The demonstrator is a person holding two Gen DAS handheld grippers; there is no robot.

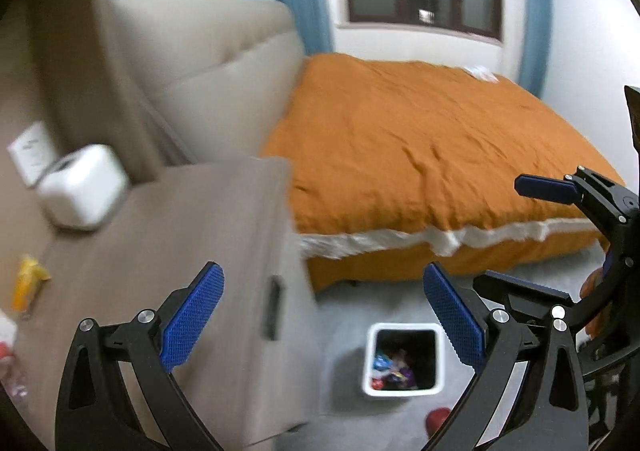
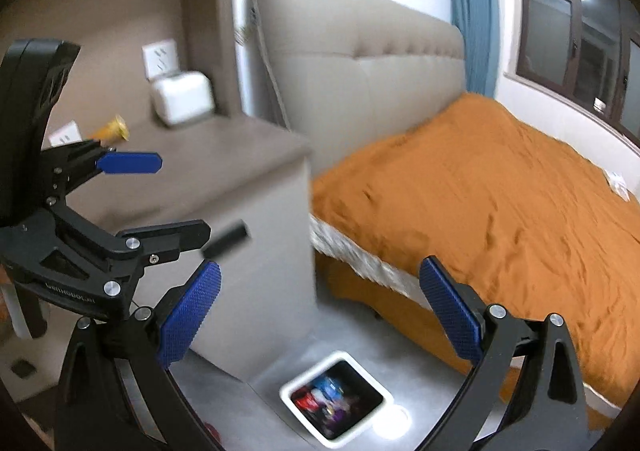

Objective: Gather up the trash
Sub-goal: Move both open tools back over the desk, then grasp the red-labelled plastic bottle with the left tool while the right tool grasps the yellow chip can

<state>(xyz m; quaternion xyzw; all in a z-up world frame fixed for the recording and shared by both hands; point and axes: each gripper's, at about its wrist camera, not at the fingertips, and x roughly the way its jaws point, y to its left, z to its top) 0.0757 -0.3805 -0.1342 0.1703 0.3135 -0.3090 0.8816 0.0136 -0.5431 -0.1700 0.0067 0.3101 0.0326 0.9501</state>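
A white square trash bin stands on the grey floor between the nightstand and the bed, with several colourful wrappers inside; it also shows in the right wrist view. A yellow wrapper lies on the nightstand top, seen too in the right wrist view. My left gripper is open and empty, above the nightstand's front edge and the bin. My right gripper is open and empty above the bin. More trash shows at the nightstand's left edge, blurred.
A white box-shaped device sits at the back of the nightstand by a wall socket. A bed with an orange cover and a beige headboard fills the right. A red object lies on the floor near the bin.
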